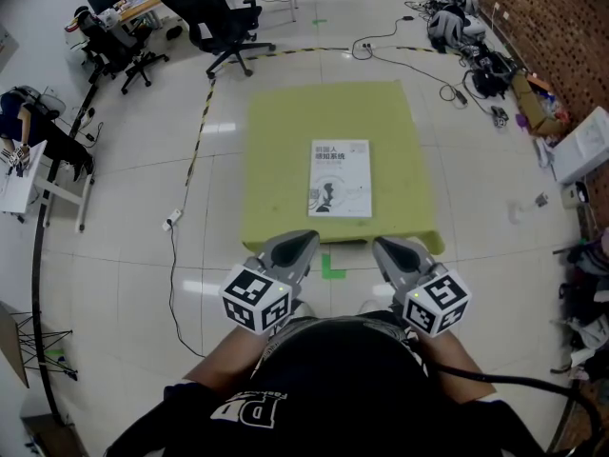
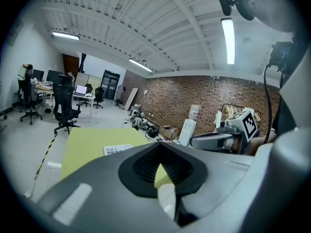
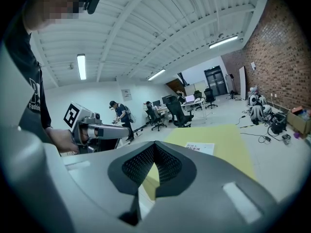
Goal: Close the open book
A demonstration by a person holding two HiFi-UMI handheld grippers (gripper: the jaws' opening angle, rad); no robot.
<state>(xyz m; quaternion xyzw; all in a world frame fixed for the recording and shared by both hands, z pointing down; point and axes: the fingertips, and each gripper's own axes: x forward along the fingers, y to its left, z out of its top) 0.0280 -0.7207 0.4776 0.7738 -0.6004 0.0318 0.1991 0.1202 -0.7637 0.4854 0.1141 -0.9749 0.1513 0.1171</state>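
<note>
Head view: book (image 1: pixel 340 178) lies flat on yellow-green surface (image 1: pixel 285 141), ahead of both hand-held grippers, well apart from them, about midway between their lines. Only one white cover with print shows, so book looks already closed. Left hand-held gripper (image 1: pixel 306 241) has jaws pressed together, nothing between. Right hand-held gripper (image 1: pixel 383 246) same, empty. Both hover at near edge of surface. Judgement: closing step seems done. Next move probably none, or only check that cover stays flat.
</note>
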